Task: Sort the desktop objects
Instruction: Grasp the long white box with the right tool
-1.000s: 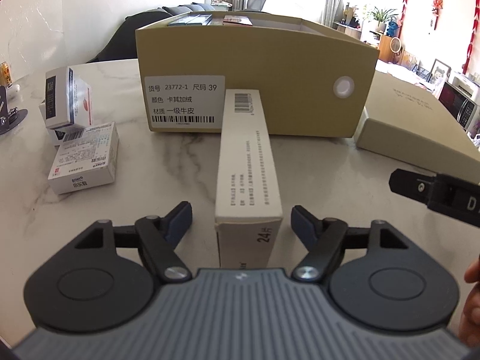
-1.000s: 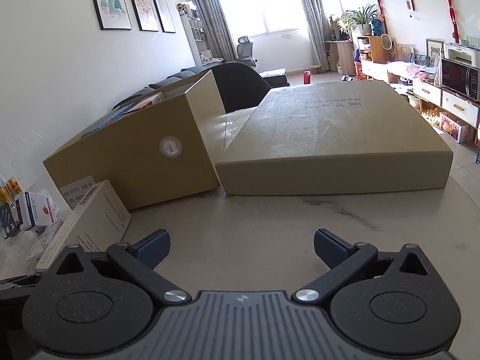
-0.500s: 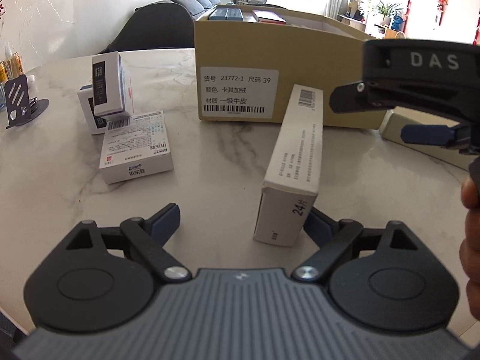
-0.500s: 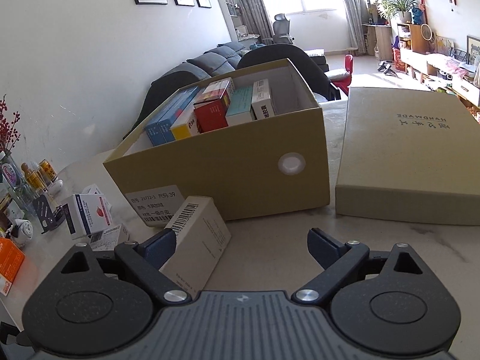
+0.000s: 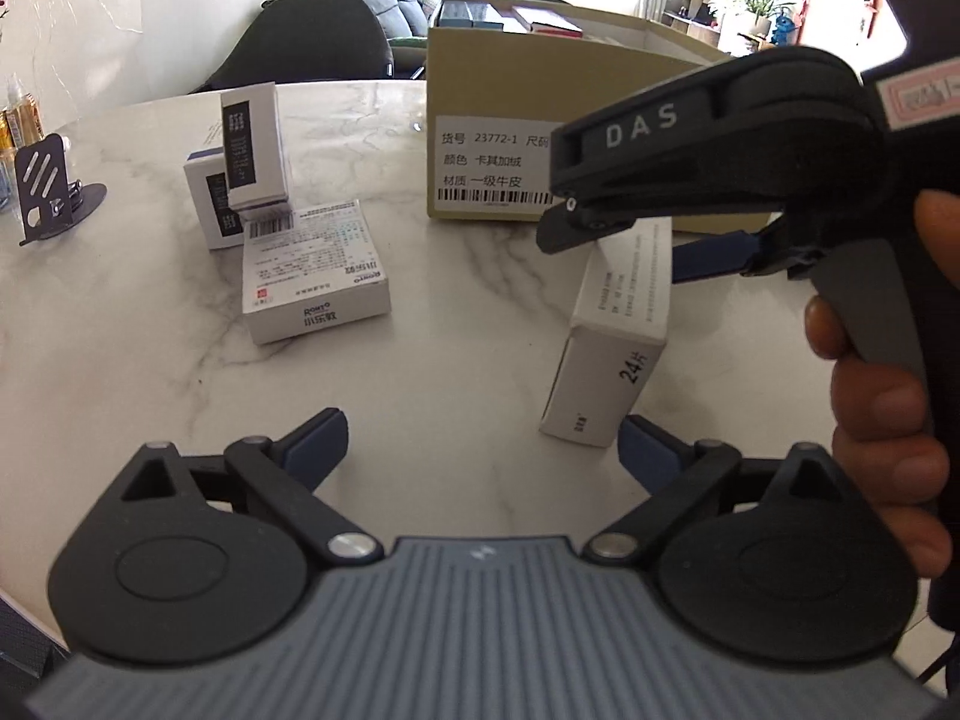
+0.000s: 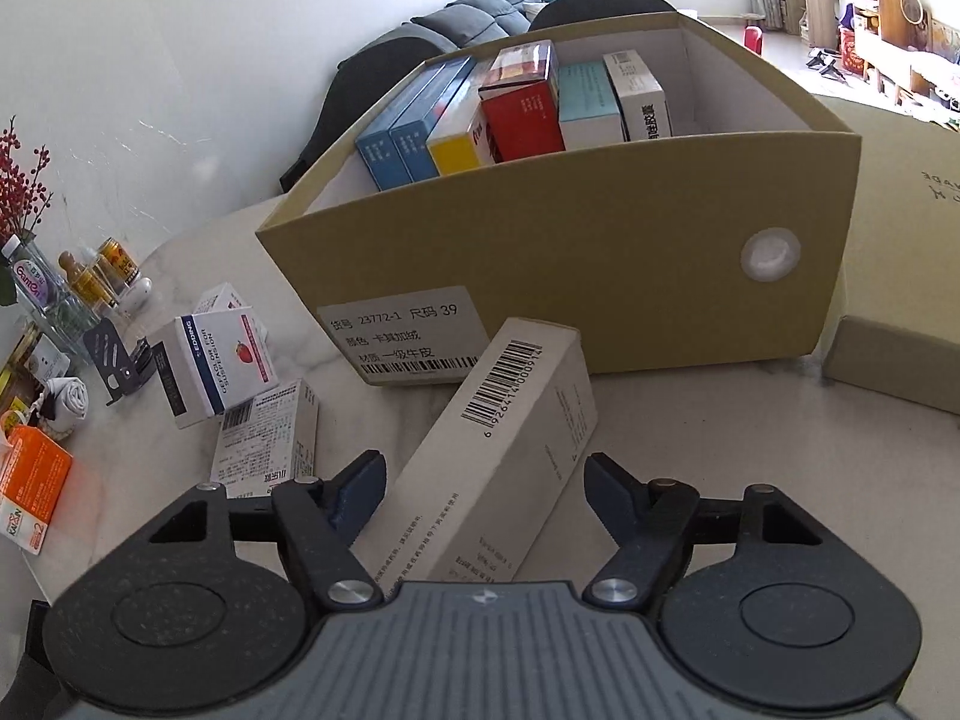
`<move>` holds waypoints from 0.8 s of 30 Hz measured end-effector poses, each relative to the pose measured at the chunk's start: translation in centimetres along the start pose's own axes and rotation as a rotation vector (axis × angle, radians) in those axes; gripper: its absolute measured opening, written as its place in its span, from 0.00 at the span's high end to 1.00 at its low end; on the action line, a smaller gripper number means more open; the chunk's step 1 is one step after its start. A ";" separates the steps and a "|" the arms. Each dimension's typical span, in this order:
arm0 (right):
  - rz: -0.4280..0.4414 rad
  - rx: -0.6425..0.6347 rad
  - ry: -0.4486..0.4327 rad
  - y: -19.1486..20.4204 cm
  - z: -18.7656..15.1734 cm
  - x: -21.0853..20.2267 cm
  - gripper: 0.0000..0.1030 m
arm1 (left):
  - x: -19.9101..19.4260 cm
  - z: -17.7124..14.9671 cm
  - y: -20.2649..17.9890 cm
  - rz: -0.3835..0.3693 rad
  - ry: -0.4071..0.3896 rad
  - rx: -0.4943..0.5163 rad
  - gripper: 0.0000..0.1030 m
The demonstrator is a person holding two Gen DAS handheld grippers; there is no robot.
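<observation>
A long white box (image 5: 618,324) marked 24 lies on the marble table (image 5: 468,348), one end against the tan cardboard box (image 5: 492,90). My left gripper (image 5: 483,444) is open; the long box's near end sits just beyond its right finger. My right gripper (image 6: 483,480) is open and straddles the long white box (image 6: 510,432), the left finger close to its side. The left wrist view shows the right gripper (image 5: 618,252) over the box's far half, held by a hand (image 5: 870,390). The cardboard box (image 6: 600,276) holds several upright medicine boxes.
Left of the long box lie a flat white box (image 5: 312,276) and two upright ones (image 5: 252,150). A strawberry-print box (image 6: 222,360), an orange box (image 6: 30,480), bottles (image 6: 90,282) and a black stand (image 5: 48,192) sit farther left. The box lid (image 6: 900,372) lies right.
My left gripper has drawn back and to the left, off the long box. My right gripper has swung left and risen, coming over the long box, which now lies between its fingers.
</observation>
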State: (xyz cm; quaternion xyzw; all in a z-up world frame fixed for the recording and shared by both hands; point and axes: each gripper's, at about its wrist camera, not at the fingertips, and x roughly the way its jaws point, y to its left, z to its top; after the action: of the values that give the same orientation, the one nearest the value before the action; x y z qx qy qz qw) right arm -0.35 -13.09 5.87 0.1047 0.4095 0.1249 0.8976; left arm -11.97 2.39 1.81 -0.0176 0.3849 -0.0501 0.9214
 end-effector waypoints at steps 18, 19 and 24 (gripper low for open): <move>0.014 -0.008 0.060 -0.1 0.0 0.9 0.41 | 0.6 0.6 1.4 0.059 0.024 0.017 0.00; 0.019 -0.012 0.061 -0.1 0.0 0.9 0.42 | 0.6 0.6 1.5 0.064 0.025 0.012 0.00; 0.025 -0.019 0.057 -0.1 0.0 0.4 0.64 | 0.5 1.0 1.9 0.099 0.021 0.008 0.00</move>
State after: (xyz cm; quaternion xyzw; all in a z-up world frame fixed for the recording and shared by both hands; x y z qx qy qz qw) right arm -0.07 -13.05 5.59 0.0977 0.4326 0.1431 0.8848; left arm -10.73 4.20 2.06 0.0056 0.3946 -0.0063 0.9188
